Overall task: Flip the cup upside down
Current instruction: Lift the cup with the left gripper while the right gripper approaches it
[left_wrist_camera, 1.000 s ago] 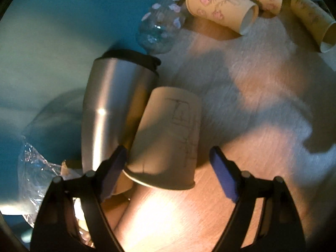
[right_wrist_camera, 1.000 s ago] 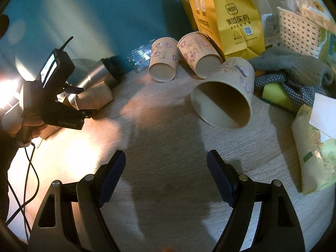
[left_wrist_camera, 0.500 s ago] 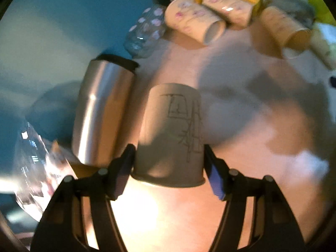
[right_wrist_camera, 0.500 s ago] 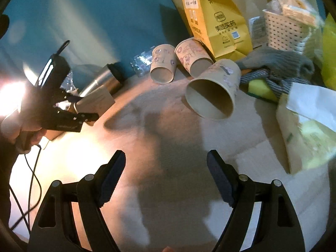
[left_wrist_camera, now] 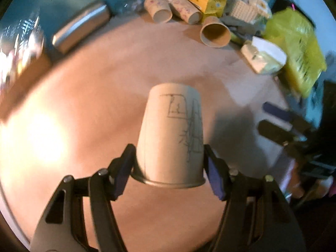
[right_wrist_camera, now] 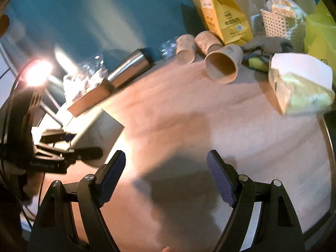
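My left gripper (left_wrist_camera: pixel 169 168) is shut on a plain paper cup (left_wrist_camera: pixel 171 130) with a pencil sketch on its side. The blue pads grip it near the rim, and its closed bottom points away from me, out over the round wooden table (left_wrist_camera: pixel 94 88). In the right wrist view the same cup (right_wrist_camera: pixel 98 126) and the left gripper (right_wrist_camera: pixel 69 149) show at the left, lifted off the table. My right gripper (right_wrist_camera: pixel 166 174) is open and empty above the table's near part.
A steel tumbler (left_wrist_camera: pixel 82 27) lies at the back left. Three floral paper cups (right_wrist_camera: pixel 222 67) lie on their sides at the back, by a yellow bag (right_wrist_camera: pixel 224 16), a white basket (right_wrist_camera: pixel 277 23), a grey cloth and a tissue pack (right_wrist_camera: pixel 300 86). A bright lamp (right_wrist_camera: pixel 37 73) glares at the left.
My left gripper closed on the sketched cup, lifted it away from the steel tumbler and carried it out over the middle of the table. The right gripper stayed open and drew back a little.
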Motion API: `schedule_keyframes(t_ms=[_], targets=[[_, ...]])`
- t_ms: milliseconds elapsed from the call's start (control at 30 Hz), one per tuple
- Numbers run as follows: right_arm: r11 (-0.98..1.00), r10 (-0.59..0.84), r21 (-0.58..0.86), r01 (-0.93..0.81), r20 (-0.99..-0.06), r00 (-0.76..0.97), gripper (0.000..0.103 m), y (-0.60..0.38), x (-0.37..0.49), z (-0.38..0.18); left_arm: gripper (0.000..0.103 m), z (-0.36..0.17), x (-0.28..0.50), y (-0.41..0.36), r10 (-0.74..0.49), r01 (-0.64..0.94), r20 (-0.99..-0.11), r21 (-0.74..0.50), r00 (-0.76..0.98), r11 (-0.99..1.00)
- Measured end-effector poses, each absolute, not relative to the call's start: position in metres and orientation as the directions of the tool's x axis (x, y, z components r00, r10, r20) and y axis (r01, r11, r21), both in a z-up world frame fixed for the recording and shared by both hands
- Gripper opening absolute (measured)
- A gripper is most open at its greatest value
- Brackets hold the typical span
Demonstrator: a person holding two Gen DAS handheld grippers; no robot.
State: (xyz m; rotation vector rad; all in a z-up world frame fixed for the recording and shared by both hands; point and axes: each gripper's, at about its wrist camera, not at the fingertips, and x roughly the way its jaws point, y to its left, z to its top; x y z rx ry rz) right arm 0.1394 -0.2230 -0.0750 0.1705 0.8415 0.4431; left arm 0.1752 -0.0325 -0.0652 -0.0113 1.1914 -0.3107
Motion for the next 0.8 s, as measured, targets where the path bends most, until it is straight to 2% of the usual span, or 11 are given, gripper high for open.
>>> schedule_keyframes(t_ms=[67,267,533,800], targets=[[0.889,0.456,0.324,-0.323,-0.692,0.56,0.082,-0.222,0.127,-0.077,0.065,-0.077,0.153,-0.026,-0.311,0.128,-0.894,-0.284,0.323,0.95],[0.876,0.475,0.344,-0.339,-0.743,0.471,0.082,-0.218,0.109,-0.088,0.065,-0.103,0.11,-0.024,-0.428,-0.061,-0.833,-0.476,0.35,0.877],[0.863,0.482,0.354,-0.36,-0.791,0.376,0.082,-0.197,0.116,-0.091,0.066,-0.127,0.092,-0.033,-0.461,-0.153,-0.822,-0.53,0.333,0.834],[0.841,0.517,0.432,-0.327,-0.819,0.248,0.082,-0.17,0.132,-0.102,0.067,-0.125,0.086,-0.027,-0.482,-0.138,-0.812,-0.546,0.328,0.826]])
